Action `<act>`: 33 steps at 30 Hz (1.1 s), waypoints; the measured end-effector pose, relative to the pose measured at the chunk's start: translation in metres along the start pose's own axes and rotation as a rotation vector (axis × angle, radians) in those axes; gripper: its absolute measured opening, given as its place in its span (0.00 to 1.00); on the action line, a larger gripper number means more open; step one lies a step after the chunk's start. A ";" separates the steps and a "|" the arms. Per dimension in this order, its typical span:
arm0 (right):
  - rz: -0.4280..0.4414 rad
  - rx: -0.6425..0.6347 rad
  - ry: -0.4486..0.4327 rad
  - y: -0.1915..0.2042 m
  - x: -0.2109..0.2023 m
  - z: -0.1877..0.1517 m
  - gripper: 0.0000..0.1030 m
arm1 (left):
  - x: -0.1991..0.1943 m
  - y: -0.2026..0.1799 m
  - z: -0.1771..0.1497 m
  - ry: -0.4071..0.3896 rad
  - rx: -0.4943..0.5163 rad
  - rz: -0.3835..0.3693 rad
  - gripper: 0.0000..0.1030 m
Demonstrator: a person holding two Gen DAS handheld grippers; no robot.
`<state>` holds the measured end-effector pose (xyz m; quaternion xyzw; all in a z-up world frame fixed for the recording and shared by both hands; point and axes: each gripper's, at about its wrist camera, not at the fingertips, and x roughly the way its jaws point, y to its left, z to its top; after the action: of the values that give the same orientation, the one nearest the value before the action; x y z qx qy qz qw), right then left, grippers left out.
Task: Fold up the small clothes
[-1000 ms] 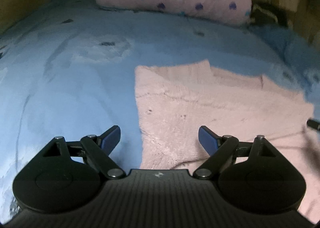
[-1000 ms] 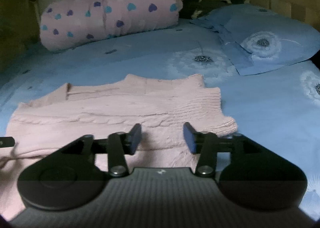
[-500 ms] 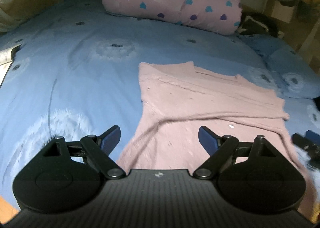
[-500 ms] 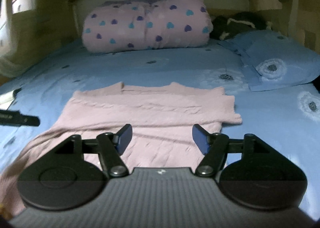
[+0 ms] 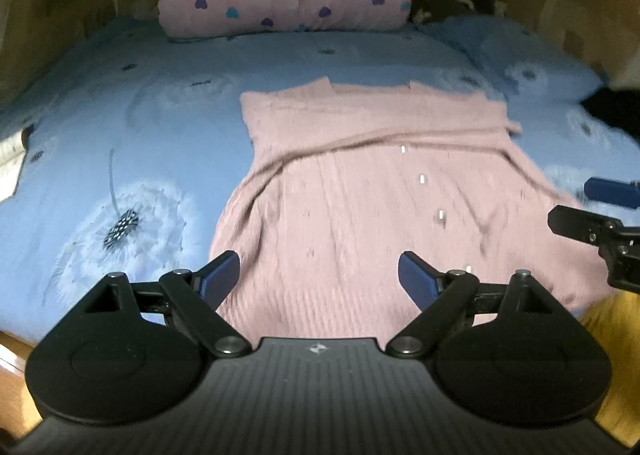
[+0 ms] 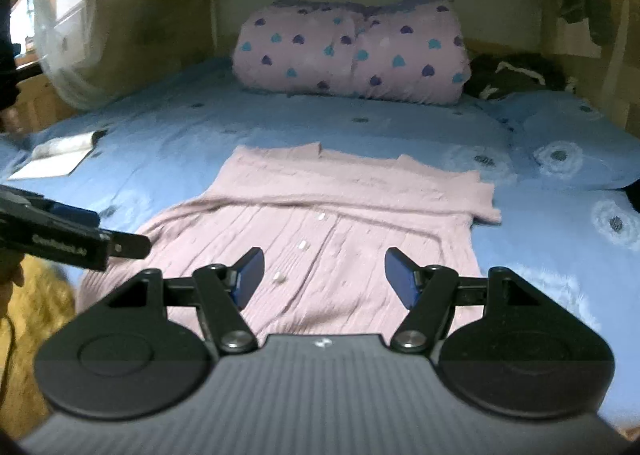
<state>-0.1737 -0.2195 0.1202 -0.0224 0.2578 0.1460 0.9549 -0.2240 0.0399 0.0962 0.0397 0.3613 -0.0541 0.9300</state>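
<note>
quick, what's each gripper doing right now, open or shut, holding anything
Left gripper: open, holding nothing, above the pink cardigan.
Right gripper: open, holding nothing, above the same cardigan.

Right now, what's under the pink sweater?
The pink sweater lies flat on the blue bedsheet, which shows all around it. Whatever else might be beneath it is covered.

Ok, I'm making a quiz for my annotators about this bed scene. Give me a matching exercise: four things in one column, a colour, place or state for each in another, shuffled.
Things:
1. cardigan
2. rolled quilt
3. bedsheet
4. right gripper

Descriptions:
A. blue with dandelion print
B. open, holding nothing
C. pink with heart spots, at the headboard
D. pale pink knit, sleeves folded across the chest

Pairs: 1-D, 2-C, 3-A, 4-B
</note>
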 end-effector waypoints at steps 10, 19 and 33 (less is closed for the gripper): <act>-0.002 -0.094 0.077 0.009 -0.011 -0.042 0.66 | -0.010 -0.018 -0.030 0.007 0.125 -0.004 0.91; -0.058 -0.273 0.130 0.023 -0.006 -0.071 0.66 | 0.015 -0.038 -0.057 0.041 0.271 -0.023 0.91; -0.131 -0.271 0.122 0.016 0.013 -0.077 0.66 | 0.035 -0.035 -0.060 -0.023 0.278 0.080 0.91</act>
<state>-0.2046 -0.2096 0.0476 -0.1764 0.2914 0.1154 0.9331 -0.2425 0.0095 0.0274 0.1821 0.3376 -0.0669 0.9211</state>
